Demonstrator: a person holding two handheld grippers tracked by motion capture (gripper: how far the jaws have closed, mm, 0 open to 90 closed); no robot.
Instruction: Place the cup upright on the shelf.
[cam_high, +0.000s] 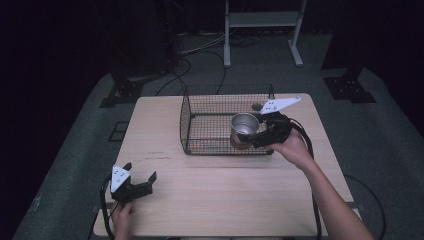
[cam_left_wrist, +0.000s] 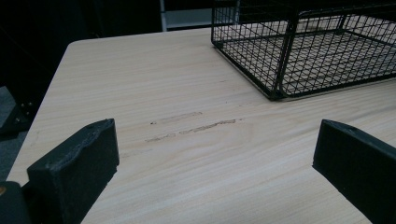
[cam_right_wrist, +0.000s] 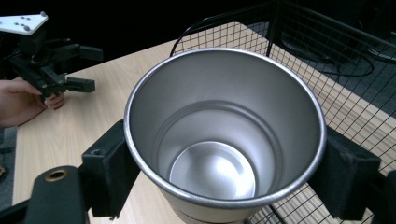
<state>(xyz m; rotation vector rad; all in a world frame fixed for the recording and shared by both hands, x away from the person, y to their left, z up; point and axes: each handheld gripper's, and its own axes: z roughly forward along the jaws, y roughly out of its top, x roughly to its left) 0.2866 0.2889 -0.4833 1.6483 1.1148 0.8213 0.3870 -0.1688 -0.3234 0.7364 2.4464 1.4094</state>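
A shiny metal cup (cam_high: 244, 125) with its mouth up hangs over the front right part of a black wire basket (cam_high: 210, 125) on the wooden table (cam_high: 210, 200). My right gripper (cam_high: 254, 137) is shut on the cup from the right. In the right gripper view its pads (cam_right_wrist: 109, 163) press both sides of the empty cup (cam_right_wrist: 224, 140), with the basket (cam_right_wrist: 355, 107) mesh behind. My left gripper (cam_high: 141, 171) rests open near the table's front left corner, holding nothing. The left gripper view has its jaws wide apart over bare wood, the basket (cam_left_wrist: 289, 60) ahead to the right.
Faint scuff marks (cam_left_wrist: 196, 126) cross the table between the left gripper and the basket. Beyond the table on the floor stand a white frame (cam_high: 260, 30), black stand feet (cam_high: 350, 87) and loose cables (cam_high: 190, 65). The left gripper (cam_right_wrist: 91, 69) appears far off at the right gripper view's left.
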